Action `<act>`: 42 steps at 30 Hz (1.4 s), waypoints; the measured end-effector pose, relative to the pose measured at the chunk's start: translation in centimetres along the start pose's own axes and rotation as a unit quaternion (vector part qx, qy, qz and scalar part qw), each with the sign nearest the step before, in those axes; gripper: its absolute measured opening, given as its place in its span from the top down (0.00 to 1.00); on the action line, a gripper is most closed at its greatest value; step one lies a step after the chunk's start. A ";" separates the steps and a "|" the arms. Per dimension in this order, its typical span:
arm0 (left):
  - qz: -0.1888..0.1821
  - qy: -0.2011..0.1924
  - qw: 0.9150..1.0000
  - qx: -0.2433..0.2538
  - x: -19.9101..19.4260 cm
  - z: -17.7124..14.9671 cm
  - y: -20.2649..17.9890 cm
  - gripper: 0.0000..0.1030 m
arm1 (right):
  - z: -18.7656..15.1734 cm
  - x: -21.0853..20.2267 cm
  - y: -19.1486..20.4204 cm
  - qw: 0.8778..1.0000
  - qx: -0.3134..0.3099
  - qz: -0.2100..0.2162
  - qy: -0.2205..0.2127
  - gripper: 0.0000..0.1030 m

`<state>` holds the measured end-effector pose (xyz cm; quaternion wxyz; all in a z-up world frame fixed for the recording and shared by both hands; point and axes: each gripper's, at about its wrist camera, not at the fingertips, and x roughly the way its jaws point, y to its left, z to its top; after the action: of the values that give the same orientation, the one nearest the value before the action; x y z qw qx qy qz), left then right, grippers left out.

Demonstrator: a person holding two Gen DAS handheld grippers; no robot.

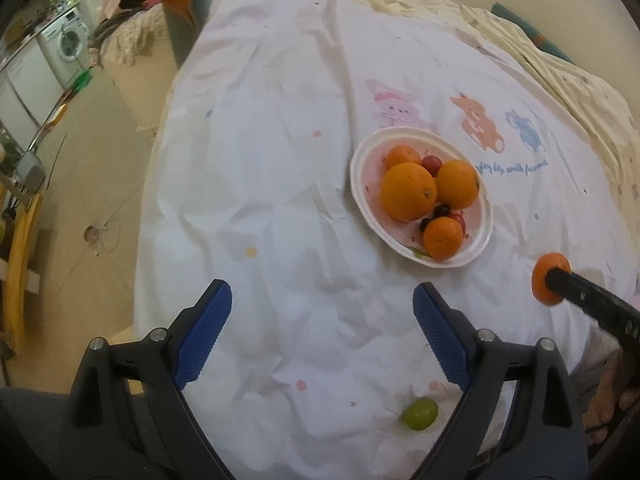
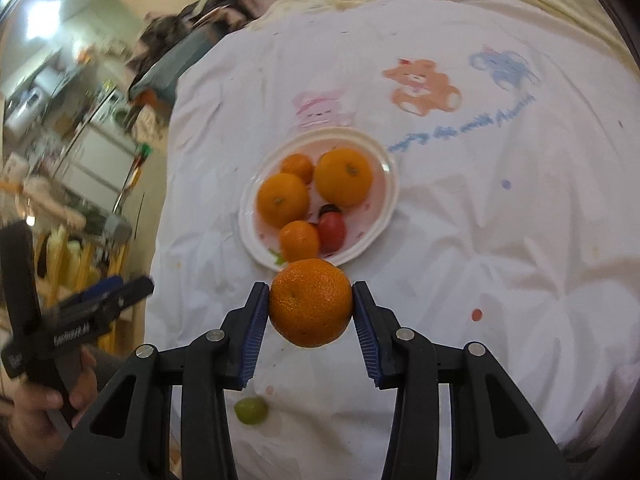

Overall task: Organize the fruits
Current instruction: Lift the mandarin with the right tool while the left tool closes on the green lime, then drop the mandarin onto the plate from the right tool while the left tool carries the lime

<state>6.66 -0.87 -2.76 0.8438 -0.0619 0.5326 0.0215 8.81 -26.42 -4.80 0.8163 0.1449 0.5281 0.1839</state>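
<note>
A white plate [image 1: 360,152] [image 2: 384,200] on the white bed sheet holds several oranges [image 1: 408,191] [image 2: 343,176] and small red and dark fruits [image 2: 331,231]. My right gripper [image 2: 311,307] is shut on a mandarin [image 2: 310,303] and holds it above the sheet just in front of the plate; the mandarin also shows in the left wrist view [image 1: 542,276]. My left gripper [image 1: 322,332] is open and empty above the sheet, near the bed's front edge. A green grape [image 1: 420,414] [image 2: 251,411] lies on the sheet by the front edge.
The sheet [image 1: 280,160] has cartoon animal prints [image 1: 478,122] behind the plate. A cream quilt [image 1: 560,76] lies at the far right. The floor [image 1: 92,184] drops off left of the bed, with a washing machine [image 1: 66,46] and furniture beyond.
</note>
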 end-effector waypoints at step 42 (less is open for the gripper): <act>-0.084 0.093 0.978 0.166 0.9 -5.9 -8.7 0.77 | 0.6 -0.2 -1.9 0.999 0.032 -0.016 0.002 0.57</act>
<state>2.62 -10.26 -5.37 0.7881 0.0327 0.5977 -0.1436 9.52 -28.26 -5.20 0.8127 0.1626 0.5379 0.1543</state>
